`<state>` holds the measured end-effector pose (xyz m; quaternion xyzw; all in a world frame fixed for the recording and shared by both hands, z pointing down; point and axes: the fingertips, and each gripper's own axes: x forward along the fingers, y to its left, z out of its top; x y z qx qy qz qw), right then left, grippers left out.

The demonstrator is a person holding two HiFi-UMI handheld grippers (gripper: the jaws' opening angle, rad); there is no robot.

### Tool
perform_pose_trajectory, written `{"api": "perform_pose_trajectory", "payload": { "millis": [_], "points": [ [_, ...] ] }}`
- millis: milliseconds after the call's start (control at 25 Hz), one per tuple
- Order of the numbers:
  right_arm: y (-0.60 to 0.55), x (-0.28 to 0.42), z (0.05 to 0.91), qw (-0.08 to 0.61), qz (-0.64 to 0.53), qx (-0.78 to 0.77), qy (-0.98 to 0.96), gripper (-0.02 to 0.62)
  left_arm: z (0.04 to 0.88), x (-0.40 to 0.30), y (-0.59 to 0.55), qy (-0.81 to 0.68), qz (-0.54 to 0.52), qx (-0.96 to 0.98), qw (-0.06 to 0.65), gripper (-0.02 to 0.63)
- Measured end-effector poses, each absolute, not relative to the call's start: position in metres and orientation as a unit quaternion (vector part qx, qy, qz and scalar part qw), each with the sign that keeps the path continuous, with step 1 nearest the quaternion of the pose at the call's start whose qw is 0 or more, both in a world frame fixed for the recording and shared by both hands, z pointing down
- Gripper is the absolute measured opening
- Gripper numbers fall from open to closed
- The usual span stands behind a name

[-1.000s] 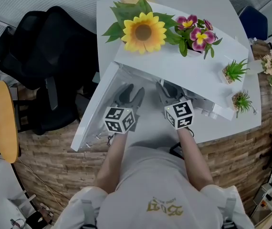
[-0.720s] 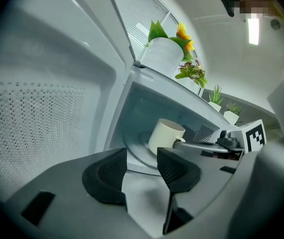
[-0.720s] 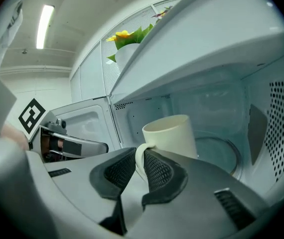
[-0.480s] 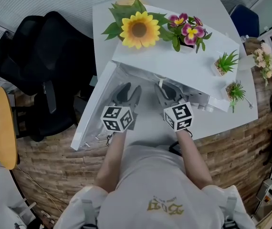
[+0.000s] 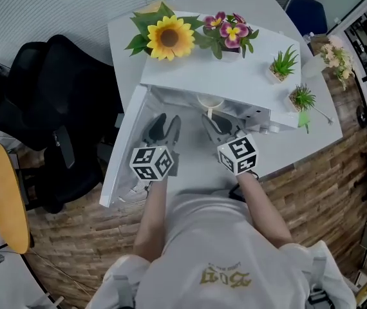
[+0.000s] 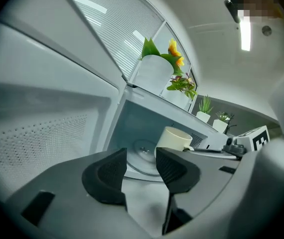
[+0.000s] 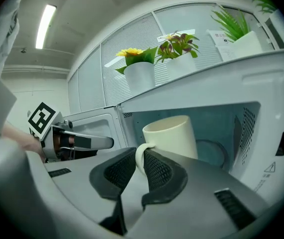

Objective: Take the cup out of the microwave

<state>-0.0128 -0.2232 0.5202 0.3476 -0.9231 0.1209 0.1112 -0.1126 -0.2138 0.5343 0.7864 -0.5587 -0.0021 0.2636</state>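
Cream cup (image 7: 174, 133), handle (image 7: 138, 152) pinched by right gripper (image 7: 139, 161) fingers, left gripper (image 6: 141, 159) fingers apart, just narrowed, empty.

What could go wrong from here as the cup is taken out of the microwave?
1. The right claw pinches only the cup's thin handle, so the cup could swing or slip.
2. The cup sits at the microwave's mouth; lifting too high might knock its rim on the top edge.

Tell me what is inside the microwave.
A glass turntable at the bottom, and at the opening a cream cup, handle pinched by the right gripper. The cup covers part of the turntable.
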Motion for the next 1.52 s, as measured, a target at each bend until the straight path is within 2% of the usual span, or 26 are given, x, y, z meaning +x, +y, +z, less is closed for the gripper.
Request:
{"api": "perform_pose_trajectory", "payload": {
  "millis": [1000, 1520],
  "points": [
    [-0.169, -0.016, 0.499, 0.084, 0.127, 0.34, -0.928, 0.061, 0.513, -0.104, -0.179, -0.526, -0.001, 0.814, 0.248, 0.187],
    [-0.144, -0.033, 0.528, 0.103, 0.155, 0.323, -0.928, 0.06, 0.531, -0.111, -0.166, -0.521, 0.016, 0.812, 0.262, 0.187]
  ]
}}
